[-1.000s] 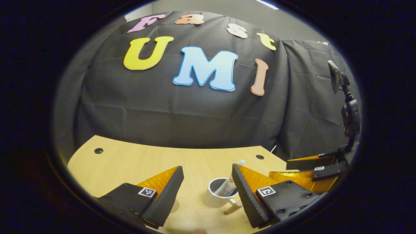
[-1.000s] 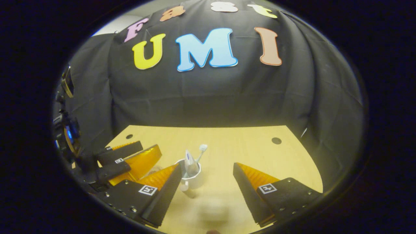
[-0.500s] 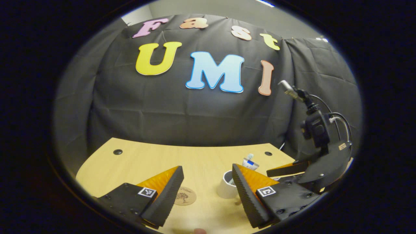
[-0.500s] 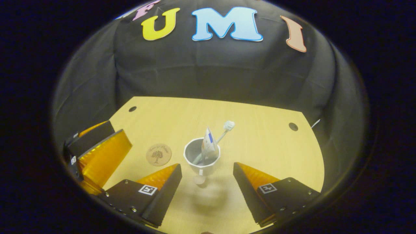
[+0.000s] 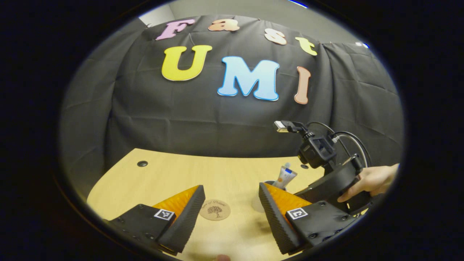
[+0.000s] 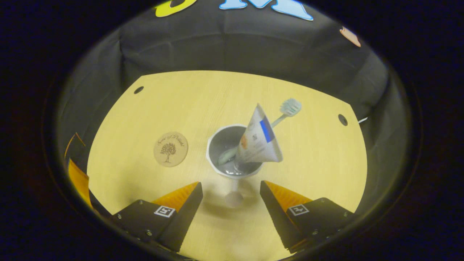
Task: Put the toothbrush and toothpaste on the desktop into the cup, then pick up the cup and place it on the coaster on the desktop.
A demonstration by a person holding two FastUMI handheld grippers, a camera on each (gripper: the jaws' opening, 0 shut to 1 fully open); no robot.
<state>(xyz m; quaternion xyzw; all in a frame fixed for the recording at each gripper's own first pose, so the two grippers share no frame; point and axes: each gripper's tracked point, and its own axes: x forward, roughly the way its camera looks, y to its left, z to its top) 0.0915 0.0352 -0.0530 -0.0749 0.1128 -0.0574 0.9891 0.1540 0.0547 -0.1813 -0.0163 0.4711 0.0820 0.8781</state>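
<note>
Seen from above in the right gripper view: white cup (image 6: 232,152) standing upright on the pale wooden surface (image 6: 311,159), with toothpaste (image 6: 258,139) and toothbrush (image 6: 279,115) both inside and leaning toward the right, brush head poking out past the tube. Cup's handle (image 6: 234,194) pointing toward the camera, lying in the gap between the spread fingers of the right gripper (image 6: 231,192), jaws released and touching nothing. Round coaster (image 6: 170,149) with a tree motif lying flat to the left of the cup, near it but apart, bare.

In the left gripper view: left gripper (image 5: 231,195) held low over the surface (image 5: 152,179), jaws released and holding nothing. Coaster (image 5: 215,210) visible between its fingers, farther off. Toothpaste tube (image 5: 285,175) rising behind the right-hand finger, the cup beneath mostly hidden by that finger. Beyond it, the right gripper (image 5: 335,183) tilted steeply downward over the cup, gripped at the rear by a person's hand (image 5: 369,180), with a small camera mount (image 5: 315,150) and looping cable on top.
</note>
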